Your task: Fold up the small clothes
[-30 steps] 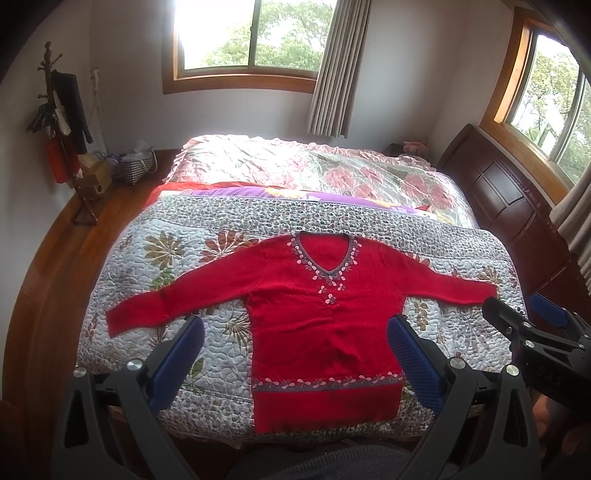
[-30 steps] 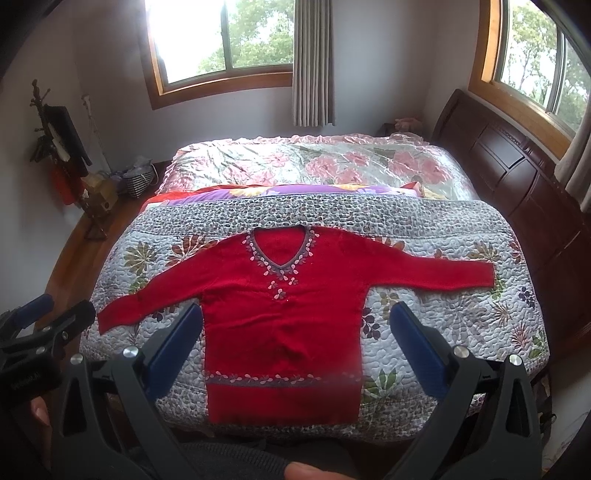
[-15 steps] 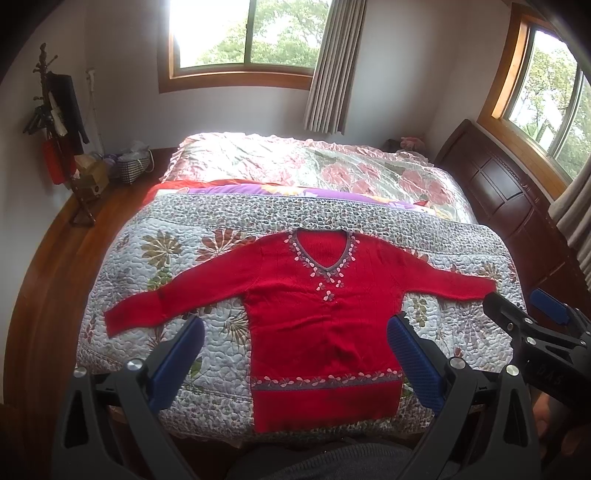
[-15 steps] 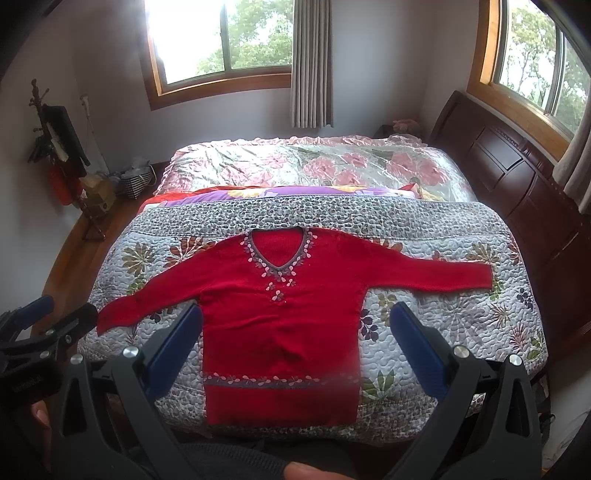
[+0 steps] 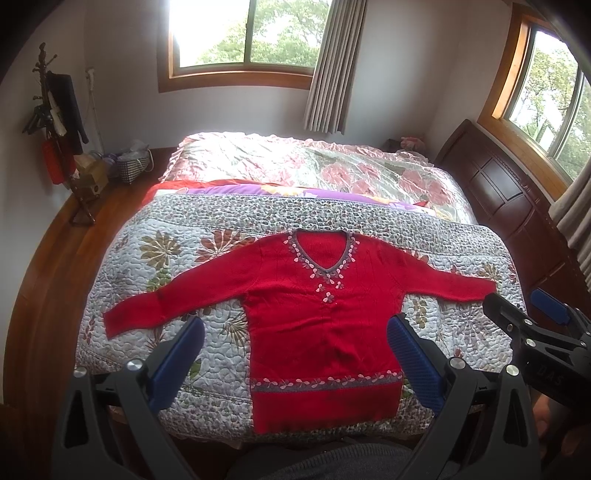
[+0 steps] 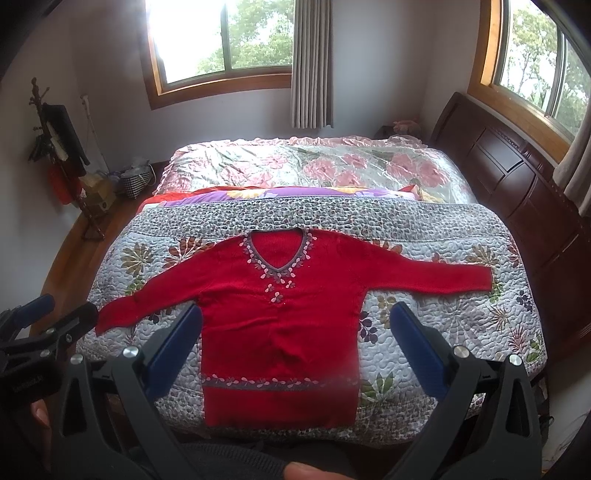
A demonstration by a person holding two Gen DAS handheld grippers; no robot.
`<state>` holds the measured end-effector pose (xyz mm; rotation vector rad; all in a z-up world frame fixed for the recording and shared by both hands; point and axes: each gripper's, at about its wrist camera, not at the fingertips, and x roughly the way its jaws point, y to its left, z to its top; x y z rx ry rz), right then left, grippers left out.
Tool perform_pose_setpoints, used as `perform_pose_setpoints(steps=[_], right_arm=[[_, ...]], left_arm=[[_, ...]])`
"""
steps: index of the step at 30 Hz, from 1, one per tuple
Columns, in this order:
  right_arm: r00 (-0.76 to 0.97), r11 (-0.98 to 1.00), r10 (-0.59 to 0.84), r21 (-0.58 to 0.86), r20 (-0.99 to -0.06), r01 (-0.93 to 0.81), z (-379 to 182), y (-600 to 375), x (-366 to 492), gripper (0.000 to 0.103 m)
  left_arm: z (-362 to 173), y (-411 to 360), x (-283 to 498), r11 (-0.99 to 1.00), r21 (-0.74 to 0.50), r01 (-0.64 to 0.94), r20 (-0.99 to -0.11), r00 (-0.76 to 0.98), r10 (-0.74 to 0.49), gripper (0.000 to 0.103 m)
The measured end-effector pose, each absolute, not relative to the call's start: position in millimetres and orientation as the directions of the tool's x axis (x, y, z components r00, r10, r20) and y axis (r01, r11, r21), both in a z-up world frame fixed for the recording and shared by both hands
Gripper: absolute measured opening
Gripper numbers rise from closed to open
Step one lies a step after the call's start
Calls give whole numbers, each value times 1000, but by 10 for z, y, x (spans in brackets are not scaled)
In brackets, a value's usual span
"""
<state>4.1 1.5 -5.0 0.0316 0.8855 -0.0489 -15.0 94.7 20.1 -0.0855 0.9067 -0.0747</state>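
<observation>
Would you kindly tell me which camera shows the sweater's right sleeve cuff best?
The right wrist view: the right sleeve cuff lies fully visible on the quilt. In the left wrist view, that cuff sits at the right tongs' tip, partly crowded.

Daylight glares through the windows (image 5: pixel 243 33); fisheye edges bend and darken.

Quilted floral bedspread (image 5: pixel 155 266) over a dark wooden bed (image 6: pixel 524 192). Coat stand (image 5: pixel 55 122), left wall. Checked basket (image 5: pixel 133 166) beside it.

A red V-neck sweater (image 5: pixel 325 314) (petal-trimmed neckline and hem) lies flat, sleeves spread, unfolded.
</observation>
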Motion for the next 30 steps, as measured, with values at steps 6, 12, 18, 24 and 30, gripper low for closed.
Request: perform_pose_setpoints(steps=[6, 12, 18, 24, 30], right_arm=[[629, 999, -28, 7, -777, 53, -48, 17, 54, 100], [632, 999, -29, 7, -775, 53, -42, 12, 55, 100], [633, 999, -29, 6, -774, 52, -39, 11, 53, 100], [633, 999, -29, 5, -774, 51, -31, 11, 52, 100], [634, 999, -30, 5, -773, 54, -27, 9, 53, 100]], left_arm=[[189, 946, -133, 994, -107, 27, -784, 612, -101, 99], [191, 954, -130, 994, -105, 28, -783, 614, -100, 99], [194, 951, -128, 994, -106, 28, -781, 616, -101, 99], [190, 954, -128, 994, -108, 29, -782, 615, -103, 99], [204, 949, -109, 994, -107, 33, -782, 615, -105, 99]])
